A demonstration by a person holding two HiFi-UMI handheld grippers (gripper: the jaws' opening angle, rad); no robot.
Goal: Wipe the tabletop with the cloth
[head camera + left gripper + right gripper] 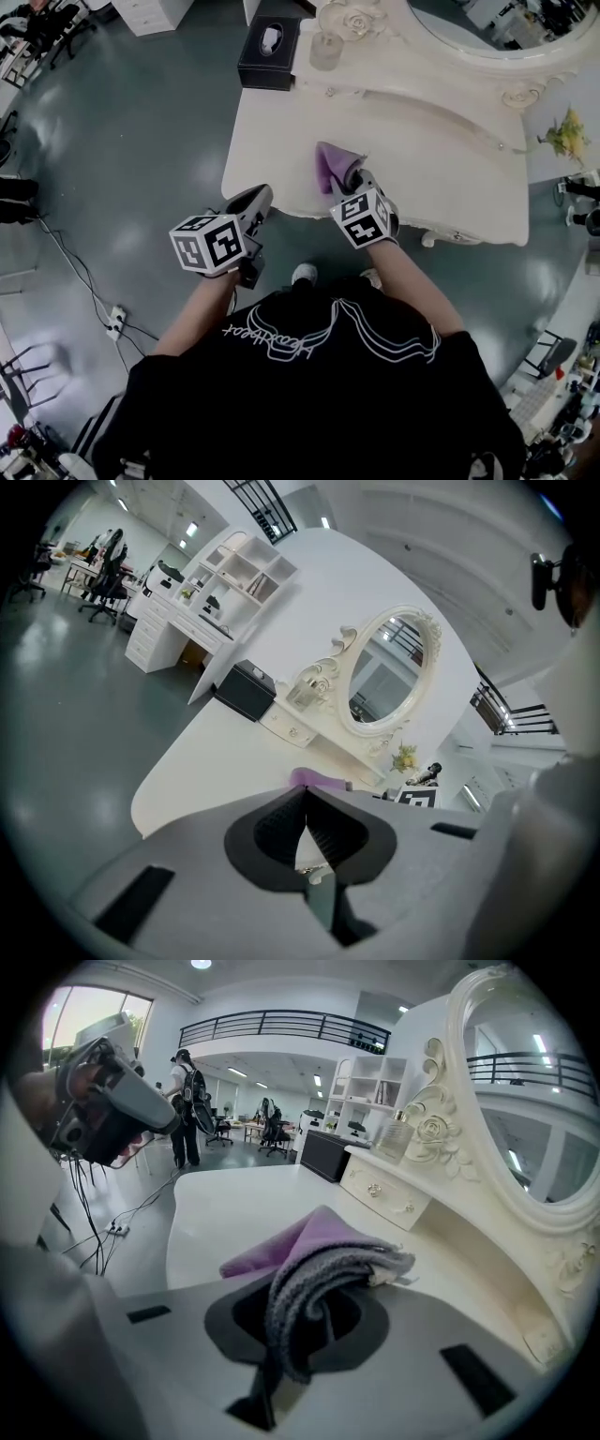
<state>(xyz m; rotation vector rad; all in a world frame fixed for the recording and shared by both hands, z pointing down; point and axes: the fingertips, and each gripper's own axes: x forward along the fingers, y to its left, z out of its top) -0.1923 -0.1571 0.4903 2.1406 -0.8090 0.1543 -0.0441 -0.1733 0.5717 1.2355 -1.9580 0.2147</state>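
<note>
A purple and grey cloth [331, 166] hangs bunched over the near edge of the white dressing tabletop [281, 150]. My right gripper [356, 180] is shut on it; in the right gripper view the cloth [323, 1260] fills the space between the jaws and spills forward over the tabletop [234, 1208]. My left gripper [255, 201] hovers off the table's near left corner, its jaws shut with nothing between them. In the left gripper view the left gripper [305, 803] points across the tabletop [216, 761], and a bit of the cloth [314, 779] shows just past the tips.
An oval mirror [487, 23] with a carved white frame stands at the back of the table. A black tissue box [269, 52] and a small glass bottle [325, 49] sit at the back left. A power strip [114, 321] and cables lie on the grey floor left.
</note>
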